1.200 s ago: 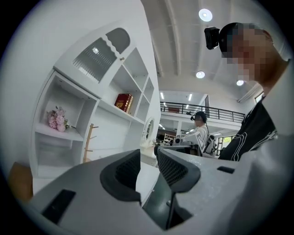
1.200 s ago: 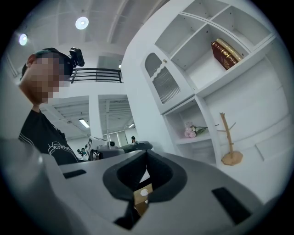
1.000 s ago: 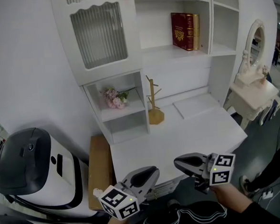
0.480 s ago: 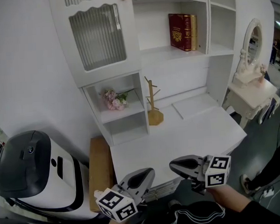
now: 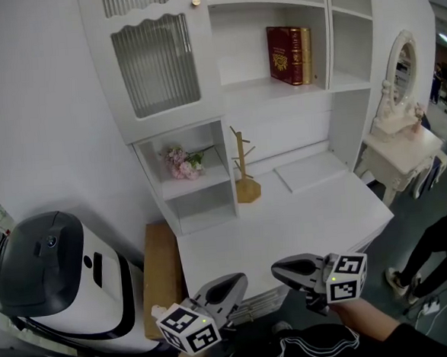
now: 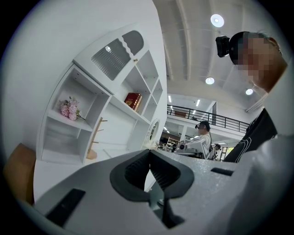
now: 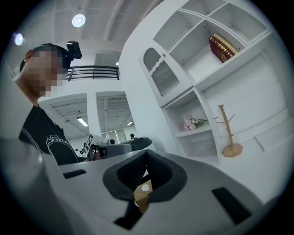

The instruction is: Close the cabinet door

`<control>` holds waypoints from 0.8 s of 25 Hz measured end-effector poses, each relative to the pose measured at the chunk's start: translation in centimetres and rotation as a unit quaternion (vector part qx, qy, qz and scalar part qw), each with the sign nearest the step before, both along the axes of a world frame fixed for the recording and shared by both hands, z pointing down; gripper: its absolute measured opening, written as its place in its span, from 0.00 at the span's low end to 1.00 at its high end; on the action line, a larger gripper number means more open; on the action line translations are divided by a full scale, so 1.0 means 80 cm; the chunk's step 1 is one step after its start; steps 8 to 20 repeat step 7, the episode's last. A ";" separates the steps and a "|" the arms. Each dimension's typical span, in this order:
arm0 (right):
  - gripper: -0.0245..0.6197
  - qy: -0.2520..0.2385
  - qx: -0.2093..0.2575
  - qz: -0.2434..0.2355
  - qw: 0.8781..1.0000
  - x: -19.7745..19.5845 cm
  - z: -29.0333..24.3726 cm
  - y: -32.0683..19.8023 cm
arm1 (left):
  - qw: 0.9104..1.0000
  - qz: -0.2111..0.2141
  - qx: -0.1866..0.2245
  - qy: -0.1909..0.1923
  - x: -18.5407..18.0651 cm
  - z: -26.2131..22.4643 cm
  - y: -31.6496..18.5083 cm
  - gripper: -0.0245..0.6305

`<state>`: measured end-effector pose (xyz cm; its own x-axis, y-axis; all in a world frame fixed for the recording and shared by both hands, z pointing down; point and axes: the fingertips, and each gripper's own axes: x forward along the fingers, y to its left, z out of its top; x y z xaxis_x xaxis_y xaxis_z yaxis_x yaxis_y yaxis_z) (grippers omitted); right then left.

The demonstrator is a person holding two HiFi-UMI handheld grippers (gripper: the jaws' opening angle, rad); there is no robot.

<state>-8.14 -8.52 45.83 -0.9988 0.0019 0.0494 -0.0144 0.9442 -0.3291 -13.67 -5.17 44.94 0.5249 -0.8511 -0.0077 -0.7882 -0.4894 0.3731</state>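
Note:
The white cabinet door (image 5: 158, 60), with ribbed glass and a small gold knob (image 5: 196, 1), lies flat against the cabinet's upper left compartment. It also shows as the door (image 6: 115, 50) in the left gripper view and as the door (image 7: 161, 73) in the right gripper view. My left gripper (image 5: 229, 286) hangs low by the white desk's (image 5: 302, 214) front edge, far below the door, with its jaws together and nothing between them. My right gripper (image 5: 282, 269) is level beside it, also shut and empty. Both point toward the cabinet.
Red books (image 5: 283, 54) stand on the open shelf right of the door. Pink flowers (image 5: 178, 162) sit in the lower nook and a wooden stand (image 5: 243, 169) on the desk. A white-and-black machine (image 5: 55, 277), a wooden board (image 5: 160, 270), a mirrored vanity (image 5: 403, 123) and a person's legs (image 5: 435, 251) flank the desk.
Both grippers have drifted slightly lower and left in the head view. A person's legs have come into view at the right edge. The door looks the same.

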 end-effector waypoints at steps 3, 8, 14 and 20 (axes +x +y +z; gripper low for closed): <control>0.05 -0.002 0.002 0.001 1.000 0.002 -0.001 0.002 | 1.000 0.001 0.002 -0.002 0.002 -0.002 0.001 0.04; 0.05 -0.005 0.002 0.005 1.000 0.006 -0.001 0.003 | 1.000 0.002 0.002 -0.001 0.003 -0.002 0.004 0.04; 0.05 -0.005 0.002 0.005 1.000 0.006 -0.001 0.003 | 1.000 0.002 0.002 -0.001 0.003 -0.002 0.004 0.04; 0.05 -0.005 0.002 0.005 1.000 0.006 -0.001 0.003 | 1.000 0.002 0.002 -0.001 0.003 -0.002 0.004 0.04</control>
